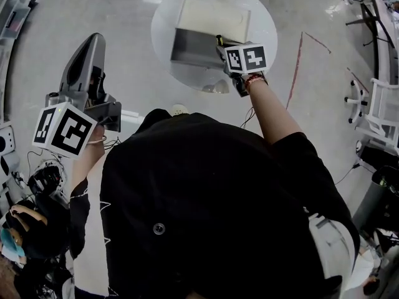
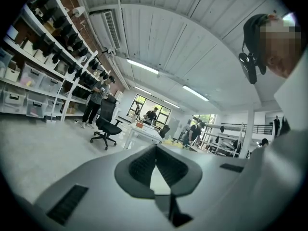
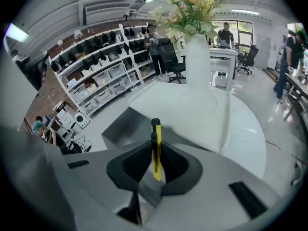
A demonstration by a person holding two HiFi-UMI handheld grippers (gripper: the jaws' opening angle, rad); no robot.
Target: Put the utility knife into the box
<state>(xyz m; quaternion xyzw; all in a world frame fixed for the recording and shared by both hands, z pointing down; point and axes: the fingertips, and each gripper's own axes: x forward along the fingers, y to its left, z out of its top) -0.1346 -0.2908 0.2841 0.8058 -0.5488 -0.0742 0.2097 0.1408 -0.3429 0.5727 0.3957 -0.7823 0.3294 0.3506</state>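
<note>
An open box [image 1: 194, 47] with a grey inside and a raised white lid [image 1: 215, 16] stands on a round white table [image 1: 163, 18]. My right gripper [image 1: 220, 47] is shut on the yellow and black utility knife [image 1: 219, 40], at the box's near right corner. In the right gripper view the knife [image 3: 156, 146] stands upright between the jaws of the right gripper [image 3: 155, 157], its black tip over the box [image 3: 120, 126]. My left gripper [image 1: 95, 38] is raised off to the left, away from the table. The left gripper [image 2: 155, 159] is shut with nothing in it.
A white vase with flowers [image 3: 198, 61] stands on the table behind the box's lid [image 3: 192, 112]. A small clear object [image 1: 216, 88] lies at the table's near edge. Shelving [image 3: 103, 76], an office chair [image 2: 107, 124] and several people are farther off.
</note>
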